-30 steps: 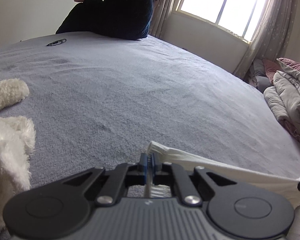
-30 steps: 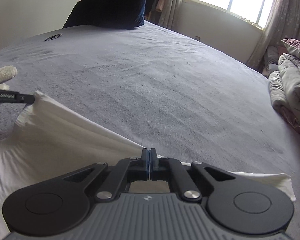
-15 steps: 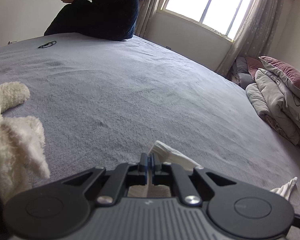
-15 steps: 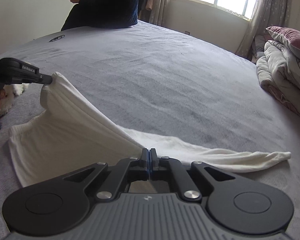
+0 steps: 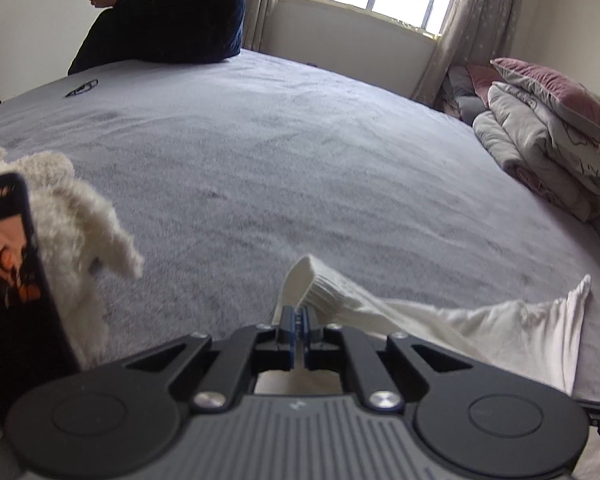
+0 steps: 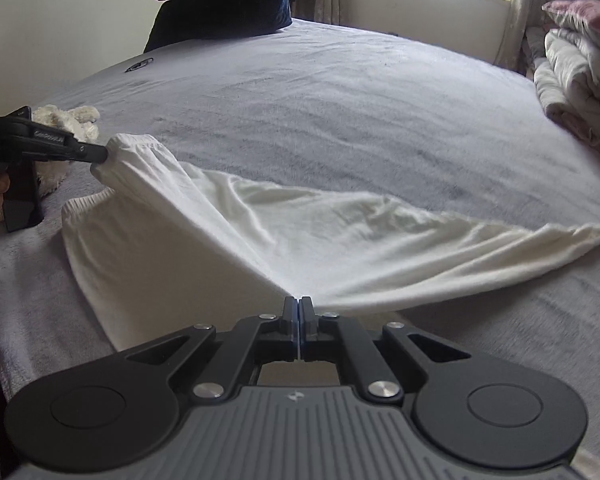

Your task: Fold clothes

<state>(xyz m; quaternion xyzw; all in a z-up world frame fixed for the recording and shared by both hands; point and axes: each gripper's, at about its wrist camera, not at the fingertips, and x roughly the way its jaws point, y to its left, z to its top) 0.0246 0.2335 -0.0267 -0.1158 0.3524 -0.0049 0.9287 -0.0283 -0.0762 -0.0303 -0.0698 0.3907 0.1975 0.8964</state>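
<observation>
Both claws clamped on white garment (image 6: pixel 284 236): left claw (image 5: pixel 296 316) pinching ribbed cuff, right claw (image 6: pixel 299 306) an edge. Dropped lower since a second ago; cloth now draping onto bed (image 6: pixel 340 92). Fold landing next.

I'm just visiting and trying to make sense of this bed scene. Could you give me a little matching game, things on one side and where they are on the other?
Things:
1. white garment
2. fluffy toy
3. folded bedding
4. dark-clothed person

Places:
A. sitting on the bed's far edge
B. piled at the bed's right side
C. pinched by both grippers
D. lying at the bed's left side

Pairs: 1-C, 2-D, 3-B, 4-A
</observation>
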